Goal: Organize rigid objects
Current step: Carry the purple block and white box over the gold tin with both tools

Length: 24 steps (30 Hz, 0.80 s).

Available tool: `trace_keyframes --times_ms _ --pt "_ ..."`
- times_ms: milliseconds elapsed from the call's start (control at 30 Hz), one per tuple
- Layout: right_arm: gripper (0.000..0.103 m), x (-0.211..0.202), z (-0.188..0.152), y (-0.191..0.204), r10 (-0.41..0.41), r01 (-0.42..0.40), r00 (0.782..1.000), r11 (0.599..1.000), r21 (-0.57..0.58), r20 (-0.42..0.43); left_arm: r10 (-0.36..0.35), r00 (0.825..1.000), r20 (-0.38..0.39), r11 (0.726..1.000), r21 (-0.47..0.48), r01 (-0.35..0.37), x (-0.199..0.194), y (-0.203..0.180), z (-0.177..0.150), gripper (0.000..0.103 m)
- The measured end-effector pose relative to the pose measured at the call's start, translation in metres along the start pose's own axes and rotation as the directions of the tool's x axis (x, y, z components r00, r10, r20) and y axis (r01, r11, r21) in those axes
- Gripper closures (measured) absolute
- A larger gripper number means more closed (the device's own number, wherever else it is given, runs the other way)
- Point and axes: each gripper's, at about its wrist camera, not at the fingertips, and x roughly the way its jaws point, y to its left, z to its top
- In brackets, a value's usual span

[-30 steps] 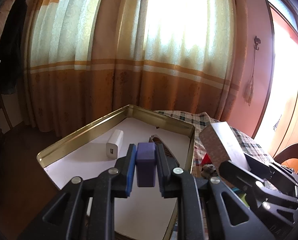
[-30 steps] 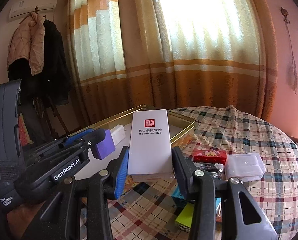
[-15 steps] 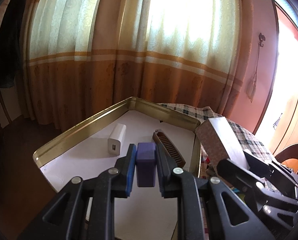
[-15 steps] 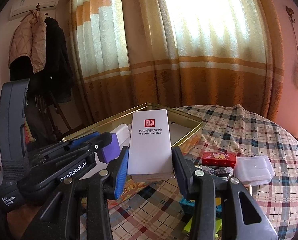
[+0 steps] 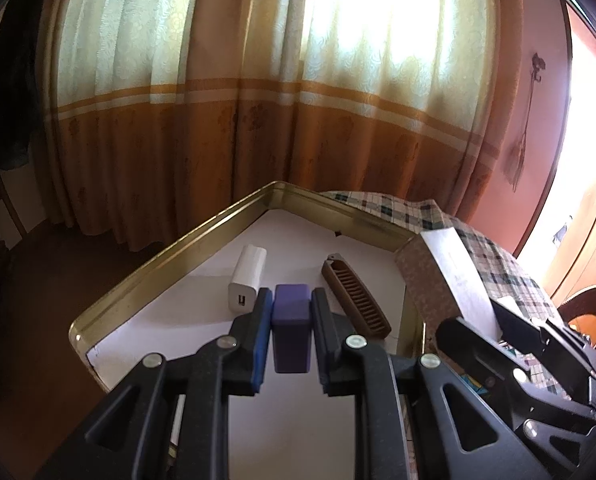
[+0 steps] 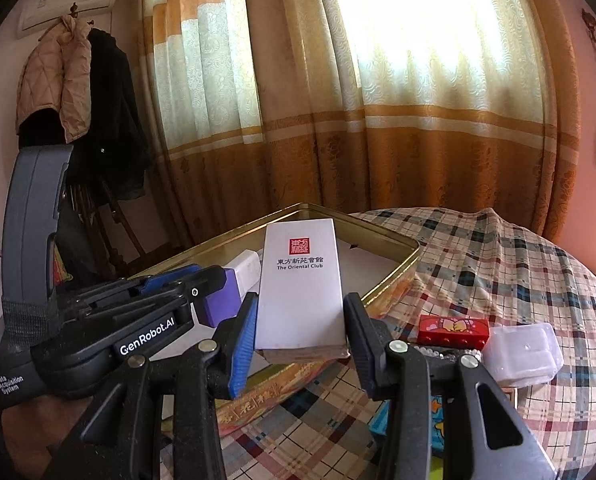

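Observation:
My left gripper [image 5: 291, 304] is shut on a purple block [image 5: 291, 332] and holds it over the white floor of a gold tin tray [image 5: 169, 256]. A white charger [image 5: 247, 278] and a brown comb [image 5: 356, 300] lie in the tray just ahead. My right gripper [image 6: 300, 312] is shut on a white "The Oriental Club" box [image 6: 302, 284], held at the tray's right rim [image 6: 394, 276]. The box also shows in the left wrist view [image 5: 454, 276]. The left gripper [image 6: 201, 284] with the purple block [image 6: 221, 300] shows in the right wrist view.
A plaid tablecloth [image 6: 498, 272] covers the round table. A red box [image 6: 454, 328], a clear plastic case [image 6: 524, 354] and other small items lie right of the tray. Curtains [image 6: 378, 120] hang behind. Coats [image 6: 77, 92] hang at the left.
Both grippers have tilted down and moved forward a little over the tray. More of the tray floor, the charger and the comb now show. Both grips are unchanged.

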Motion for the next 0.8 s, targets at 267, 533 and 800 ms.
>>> trace_keyframes --times_ms 267,533,800 --pt "0.057 0.019 0.014 -0.003 -0.005 0.005 0.999 1.000 0.006 -0.040 -0.005 0.996 -0.089 1.000 0.021 0.007 0.012 -0.001 0.013 0.085" --pt "0.057 0.051 0.024 -0.008 -0.022 0.022 0.994 1.000 -0.003 -0.103 0.039 0.986 -0.159 0.996 0.085 -0.025 0.026 -0.002 0.031 0.085" --pt "0.057 0.073 0.028 -0.007 -0.025 0.024 0.989 1.000 -0.008 -0.145 0.071 0.978 -0.198 0.990 0.131 -0.045 0.041 -0.001 0.045 0.085"
